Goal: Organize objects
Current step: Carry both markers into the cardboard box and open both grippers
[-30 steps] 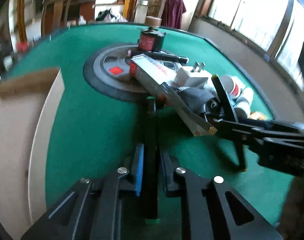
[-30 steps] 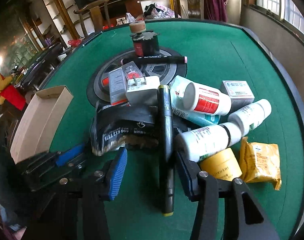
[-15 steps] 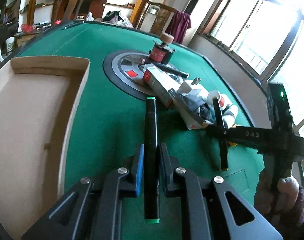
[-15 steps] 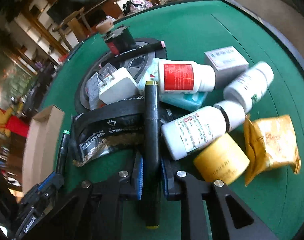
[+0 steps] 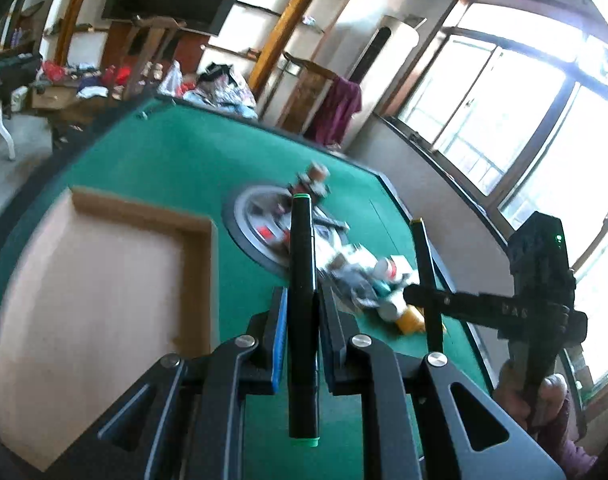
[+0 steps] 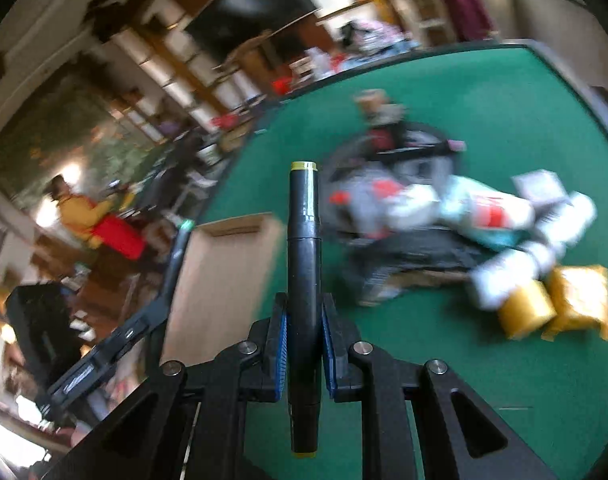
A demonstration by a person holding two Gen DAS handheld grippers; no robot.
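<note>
My left gripper (image 5: 301, 308) is shut on a black marker with green ends (image 5: 301, 264), held in the air above the green table (image 5: 175, 168). My right gripper (image 6: 304, 320) is shut on a black marker with yellow ends (image 6: 304, 240), also lifted; it shows in the left wrist view (image 5: 426, 272) at the right. An open cardboard box (image 5: 91, 292) lies on the table left of the left gripper, and shows in the right wrist view (image 6: 219, 276) just left of the yellow-ended marker. The left gripper shows in the right wrist view (image 6: 171, 256), over the box's left side.
A blurred pile of white bottles (image 6: 488, 216), a black pouch (image 6: 408, 256), a yellow jar (image 6: 524, 314) and a yellow packet (image 6: 580, 300) lies right of the box. A round grey disc (image 5: 259, 232) with a small dark bottle (image 5: 314, 180) sits behind the pile.
Both grippers have lifted away from the pile with their markers and swung left toward the cardboard box. The right gripper closed on the yellow-ended marker during the first half second.
</note>
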